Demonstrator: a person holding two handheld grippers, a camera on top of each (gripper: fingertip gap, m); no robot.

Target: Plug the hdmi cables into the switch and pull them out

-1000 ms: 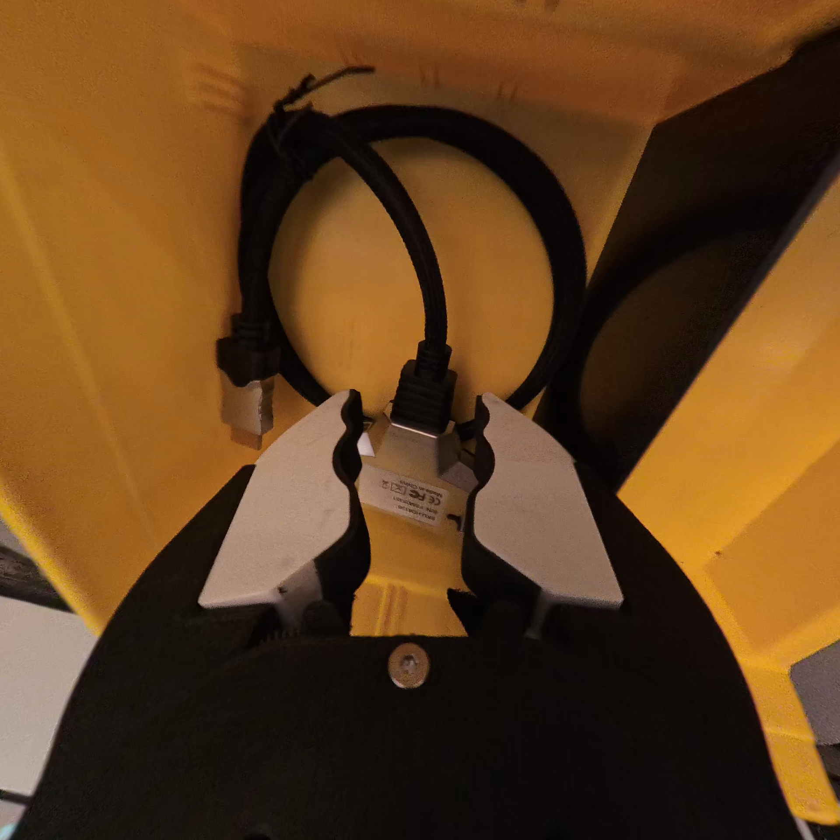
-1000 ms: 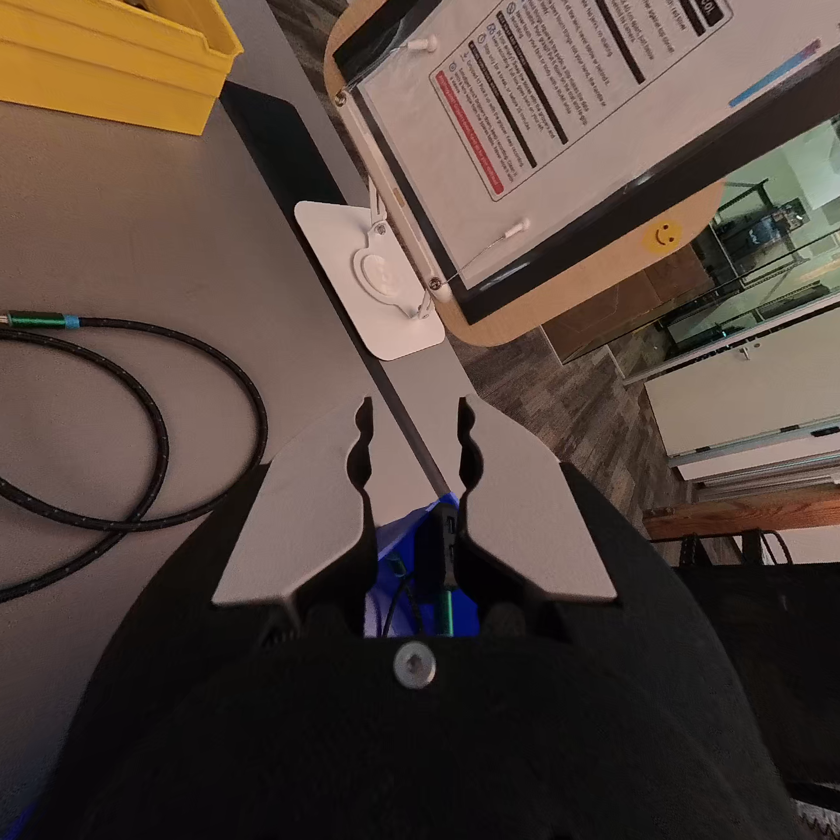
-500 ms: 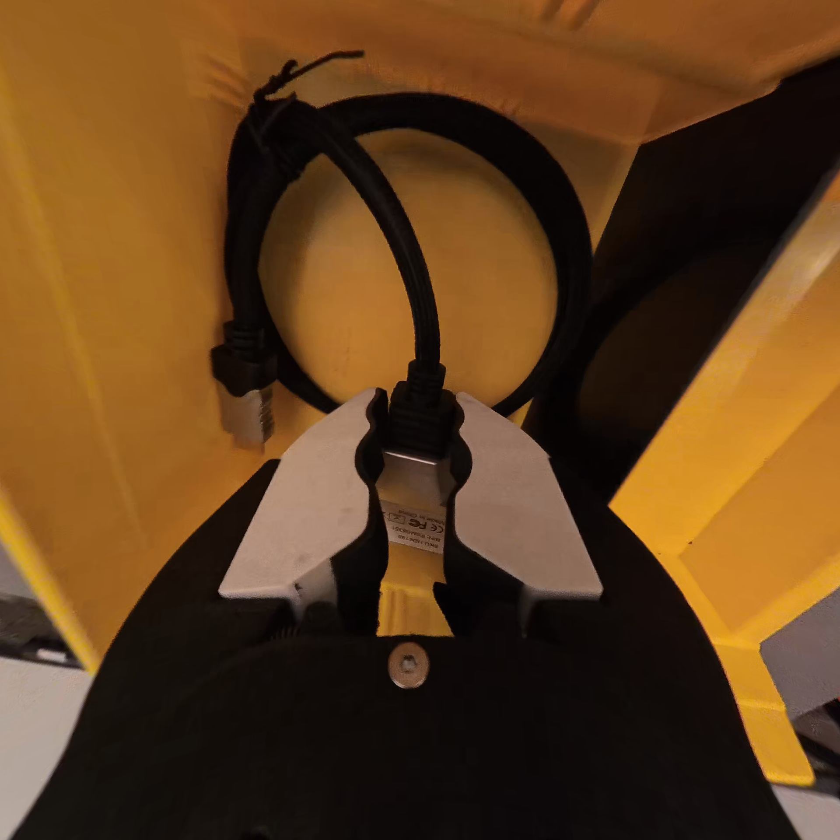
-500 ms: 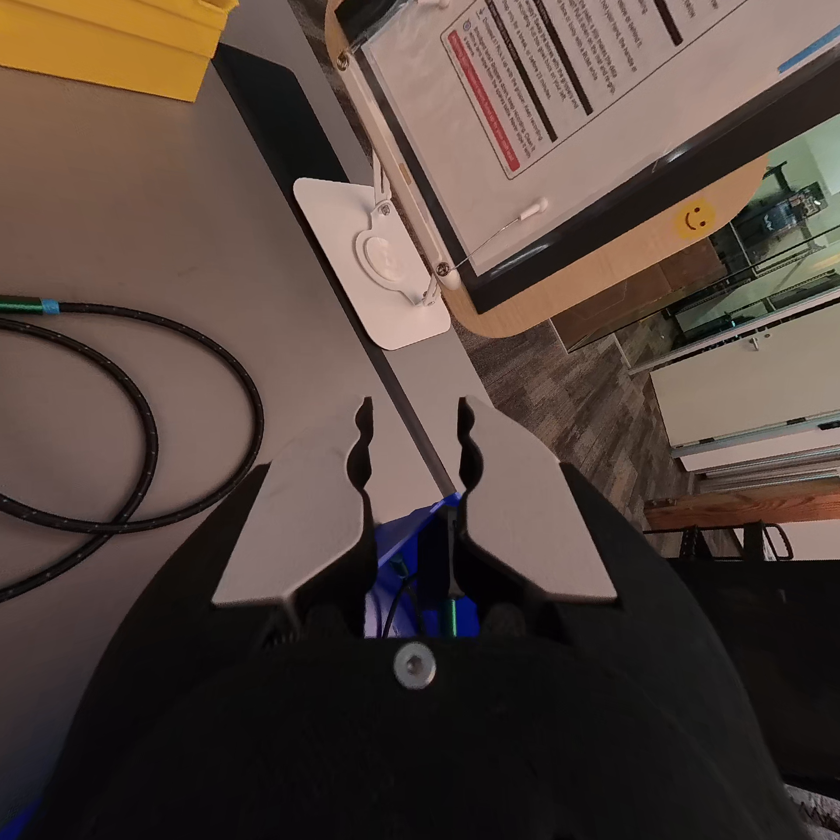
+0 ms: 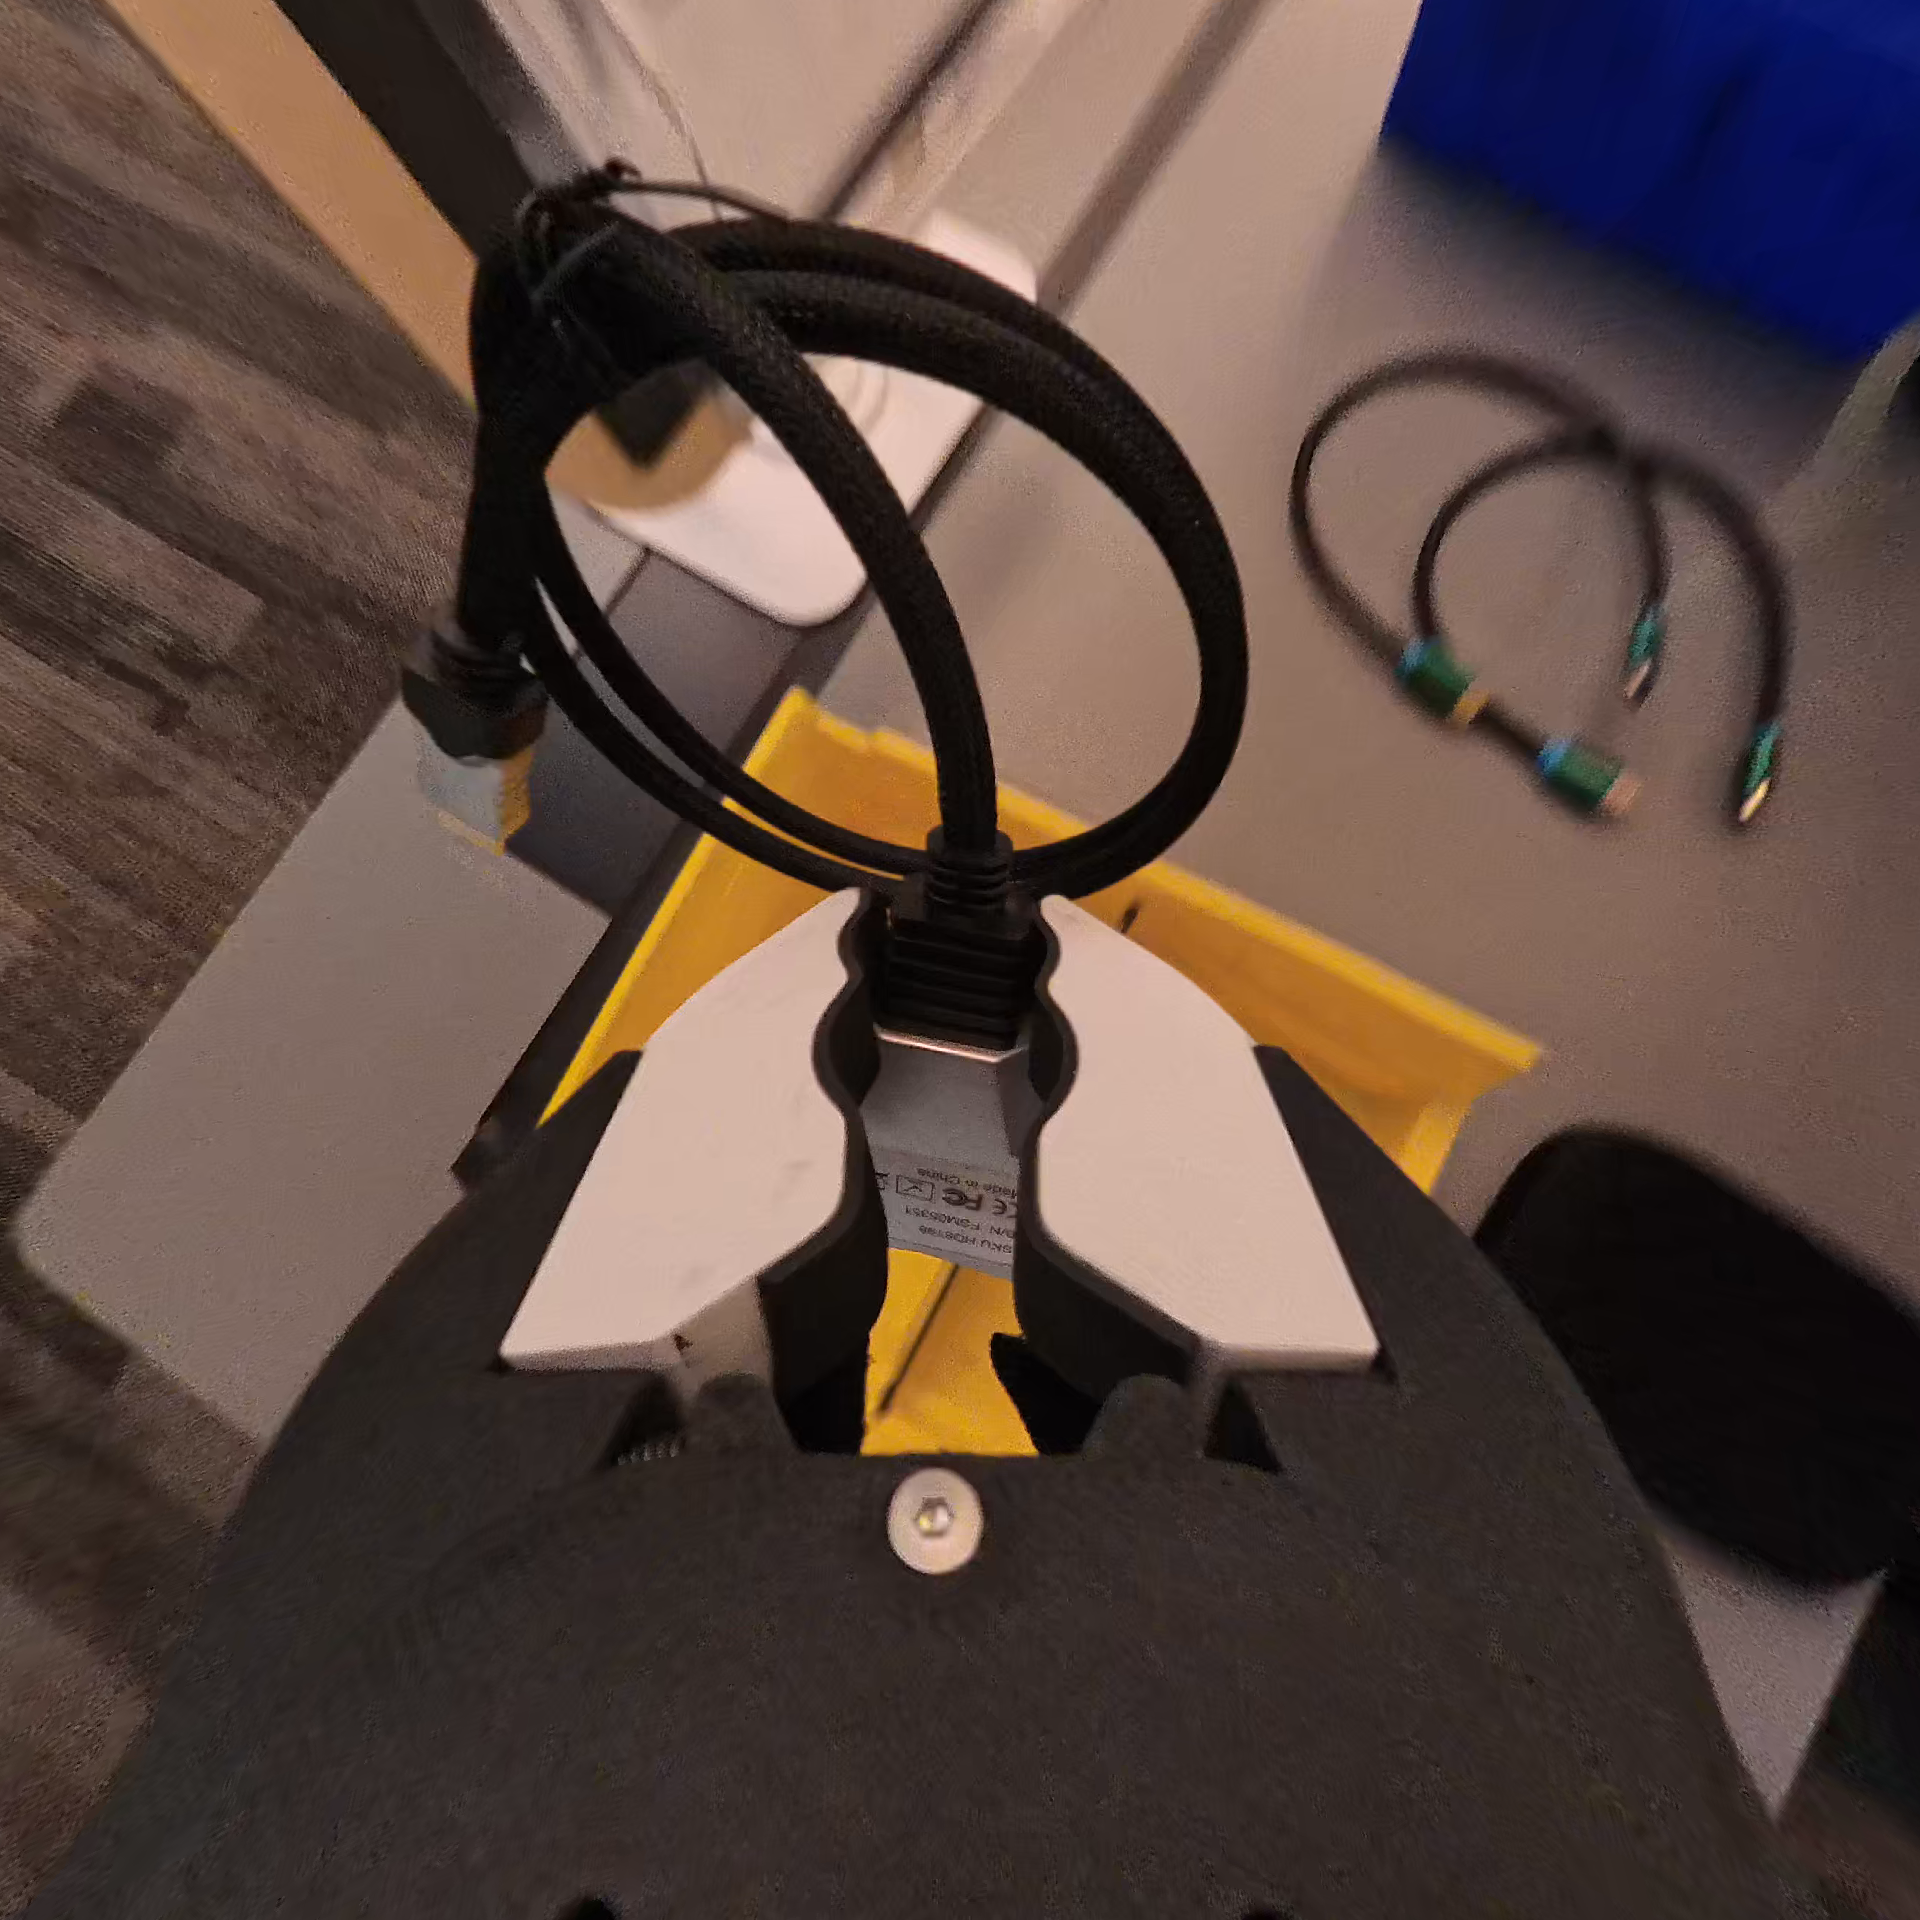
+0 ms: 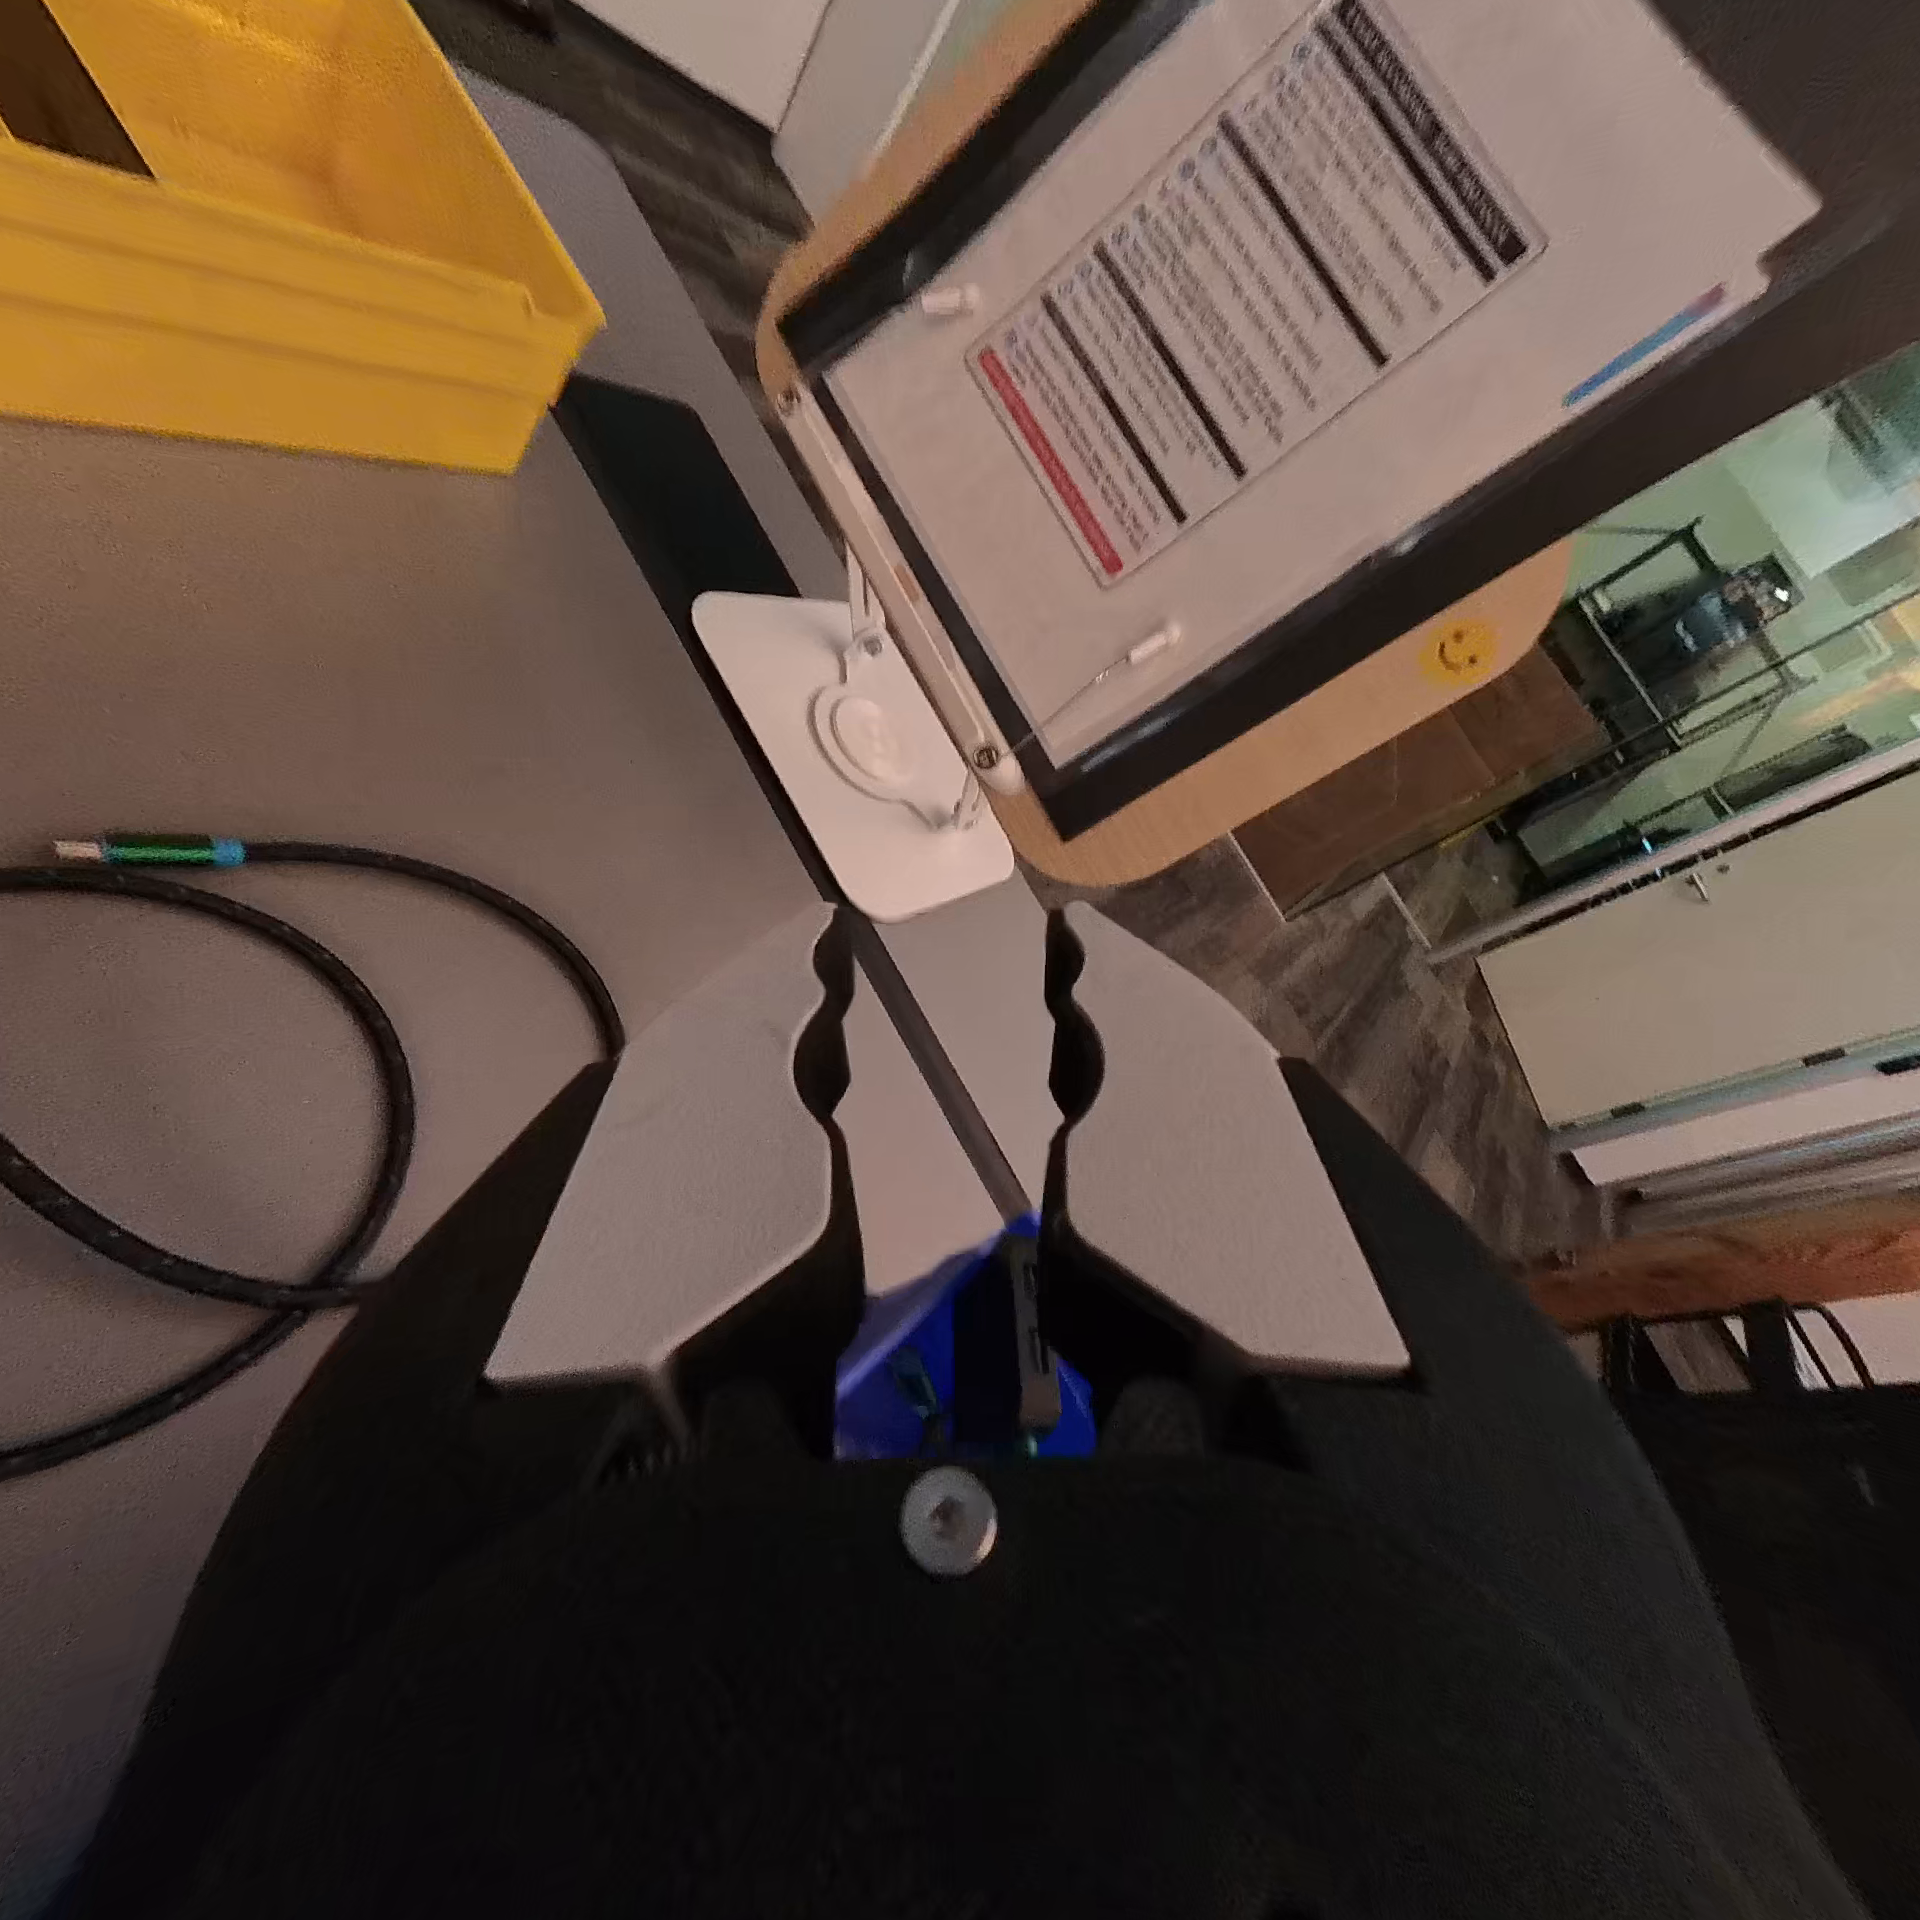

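Note:
My left gripper (image 5: 948,997) is shut on the silver and black plug (image 5: 948,1081) of a coiled black HDMI cable (image 5: 1049,457) and holds it in the air above the yellow bin (image 5: 1299,987). The cable's other plug (image 5: 473,727) hangs at the left. Two black braided cables with green plugs (image 5: 1579,769) lie on the grey table at the right. My right gripper (image 6: 940,1029) is open and empty over the table edge. One braided cable with a green plug (image 6: 156,850) lies to its left. A dark slim device (image 6: 1029,1340) stands in a blue bin below it.
A white stand (image 6: 862,748) holds a framed printed sheet (image 6: 1226,343) at the table's back edge. The yellow bin (image 6: 260,260) sits at the far left in the right wrist view. A blue bin (image 5: 1683,156) stands at the top right in the left wrist view. A black object (image 5: 1704,1351) lies near the table's front edge. Some 40 cm of space lies between my two pairs of fingers.
My left gripper closed on the cable plug inside the yellow bin and lifted the coiled cable out, above the bin. My right gripper stayed open and shifted a little.

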